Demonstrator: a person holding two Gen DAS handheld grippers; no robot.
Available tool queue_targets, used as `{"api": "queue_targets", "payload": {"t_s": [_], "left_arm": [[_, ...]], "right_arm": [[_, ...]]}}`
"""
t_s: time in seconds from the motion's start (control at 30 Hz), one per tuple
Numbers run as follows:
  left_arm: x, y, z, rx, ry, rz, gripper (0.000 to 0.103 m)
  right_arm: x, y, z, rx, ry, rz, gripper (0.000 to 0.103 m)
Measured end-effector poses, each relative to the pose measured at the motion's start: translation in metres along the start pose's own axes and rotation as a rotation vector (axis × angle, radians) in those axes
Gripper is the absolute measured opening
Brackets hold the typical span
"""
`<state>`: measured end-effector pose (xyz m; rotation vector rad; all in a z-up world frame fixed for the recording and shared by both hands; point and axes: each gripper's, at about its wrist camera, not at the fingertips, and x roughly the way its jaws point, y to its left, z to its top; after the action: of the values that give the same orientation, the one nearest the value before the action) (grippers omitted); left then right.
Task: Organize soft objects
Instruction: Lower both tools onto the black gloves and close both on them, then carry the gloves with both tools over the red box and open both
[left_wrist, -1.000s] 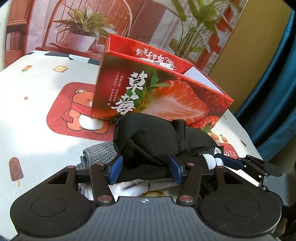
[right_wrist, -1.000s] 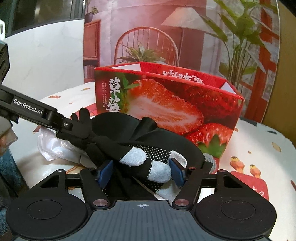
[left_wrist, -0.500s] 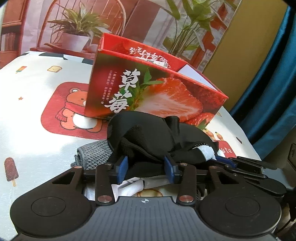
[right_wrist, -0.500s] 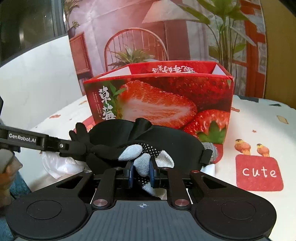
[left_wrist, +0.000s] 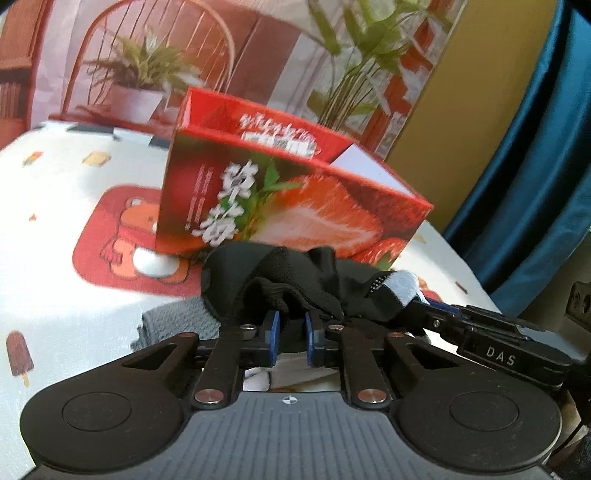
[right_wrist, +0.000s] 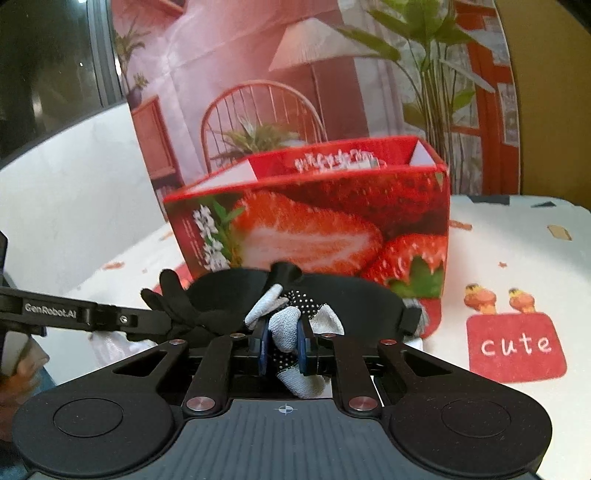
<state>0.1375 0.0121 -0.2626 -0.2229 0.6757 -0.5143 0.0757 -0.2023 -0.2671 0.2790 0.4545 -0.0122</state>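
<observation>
A black glove with grey fingertips (left_wrist: 317, 291) hangs between both grippers, in front of the open red strawberry box (left_wrist: 288, 206). My left gripper (left_wrist: 291, 332) is shut on the glove's black cuff end. My right gripper (right_wrist: 282, 339) is shut on the glove's grey fingertips (right_wrist: 288, 325). A black eye mask (right_wrist: 332, 299) lies behind the glove, close to the box (right_wrist: 332, 225). A grey knitted cloth (left_wrist: 173, 325) and a white cloth (right_wrist: 110, 339) lie under the pile.
The table has a white cloth printed with a bear (left_wrist: 125, 236) and a red "cute" patch (right_wrist: 513, 343). A blue curtain (left_wrist: 535, 147) hangs at the right. A printed backdrop stands behind the box.
Both grippers have closed on the glove and lifted it a little. The views have pulled back and up from the pile.
</observation>
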Motion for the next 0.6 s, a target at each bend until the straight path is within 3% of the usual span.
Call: {"api": "queue_targets", "payload": {"t_s": [0.33, 0.6], "left_arm": [[-0.02, -0.01, 0.026, 0.016, -0.106, -0.031, 0.011], [-0.031, -0.023, 0.076, 0.053, -0.209, -0.041, 0.011]], "right_arm": [[-0.012, -0.003, 0.035, 0.02, -0.093, 0.024, 0.014], [-0.012, -0.005, 0.096, 0.012, -0.186, 0.043, 0.014]]}}
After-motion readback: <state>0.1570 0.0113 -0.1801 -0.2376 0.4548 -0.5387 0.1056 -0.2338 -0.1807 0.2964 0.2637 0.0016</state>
